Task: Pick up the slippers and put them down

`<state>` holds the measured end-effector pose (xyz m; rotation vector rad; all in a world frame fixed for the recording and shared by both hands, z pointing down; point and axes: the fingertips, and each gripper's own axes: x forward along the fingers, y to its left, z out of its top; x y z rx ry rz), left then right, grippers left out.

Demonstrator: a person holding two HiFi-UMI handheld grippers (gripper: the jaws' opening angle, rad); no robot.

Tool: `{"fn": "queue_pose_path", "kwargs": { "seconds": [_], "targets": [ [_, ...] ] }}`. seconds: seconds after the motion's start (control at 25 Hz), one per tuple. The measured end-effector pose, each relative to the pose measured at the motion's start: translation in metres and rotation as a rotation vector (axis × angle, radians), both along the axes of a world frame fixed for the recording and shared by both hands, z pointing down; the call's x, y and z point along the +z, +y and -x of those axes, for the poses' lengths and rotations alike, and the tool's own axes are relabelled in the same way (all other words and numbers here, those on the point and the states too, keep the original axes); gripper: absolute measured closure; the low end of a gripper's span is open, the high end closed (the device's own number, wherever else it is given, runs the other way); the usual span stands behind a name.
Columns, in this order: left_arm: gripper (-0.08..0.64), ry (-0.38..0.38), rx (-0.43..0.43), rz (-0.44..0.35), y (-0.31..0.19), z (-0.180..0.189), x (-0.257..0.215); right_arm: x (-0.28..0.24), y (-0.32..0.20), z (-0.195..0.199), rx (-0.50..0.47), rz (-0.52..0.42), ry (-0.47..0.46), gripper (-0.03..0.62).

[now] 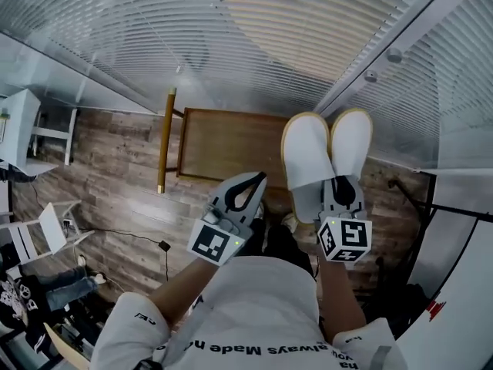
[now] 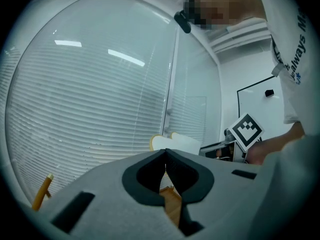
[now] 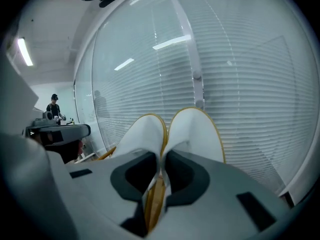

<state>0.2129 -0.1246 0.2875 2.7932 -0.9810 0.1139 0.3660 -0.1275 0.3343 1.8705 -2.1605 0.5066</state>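
Note:
Two white slippers with tan rims, one [image 1: 308, 156] beside the other [image 1: 350, 145], hang in the air side by side, toes pointing away from me. My right gripper [image 1: 337, 182] is shut on their inner edges, pinching both together. In the right gripper view the pair [image 3: 145, 136] rises straight up out of the jaws [image 3: 161, 156]. To the left, at about the same height, my left gripper [image 1: 259, 179] is shut with nothing in it. In the left gripper view its tips [image 2: 165, 151] meet, and the slippers [image 2: 175, 143] show just beyond them.
A low wooden table [image 1: 231, 141] stands on the plank floor below the slippers, against a glass wall with blinds [image 1: 254, 45]. A yellow pole [image 1: 166, 141] leans at the table's left. A white cabinet [image 1: 19, 129] and a floor cable [image 1: 131, 233] lie at the left.

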Motion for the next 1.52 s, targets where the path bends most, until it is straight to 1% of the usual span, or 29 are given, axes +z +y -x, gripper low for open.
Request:
{"fn": "queue_pose_path", "kwargs": {
  "seconds": [0.08,0.24,0.4,0.52,0.76,0.88,1.08,1.28,1.52],
  "targets": [
    [0.548,-0.001,0.004,-0.007,0.011,0.001,-0.016,-0.02,0.01,0.001,-0.013,-0.014,-0.001,0.538],
    [0.548,0.013,-0.004,-0.047,0.025,0.004,-0.047,-0.055,0.021,0.0,-0.031,-0.061,-0.019,0.54],
    [0.548,0.027,-0.01,-0.052,0.047,0.011,-0.074,-0.088,0.042,0.005,-0.049,-0.082,-0.045,0.543],
    [0.548,0.039,-0.015,-0.072,0.059,0.017,-0.091,-0.108,0.051,0.01,-0.066,-0.102,-0.052,0.546],
    [0.548,0.056,-0.013,-0.105,0.078,0.018,-0.12,-0.143,0.066,0.014,-0.101,-0.146,-0.057,0.551],
    [0.548,0.048,-0.012,-0.114,0.088,0.019,-0.132,-0.161,0.074,0.016,-0.11,-0.17,-0.062,0.557],
    [0.548,0.047,-0.029,-0.117,0.091,0.017,-0.14,-0.173,0.071,0.022,-0.153,-0.188,-0.063,0.561],
    [0.548,0.04,-0.084,-0.131,0.097,0.012,-0.144,-0.177,0.074,0.024,-0.225,-0.194,-0.071,0.565],
    [0.548,0.033,-0.221,-0.138,0.105,0.026,-0.144,-0.18,0.065,0.038,-0.349,-0.213,-0.064,0.565]
  ]
}}
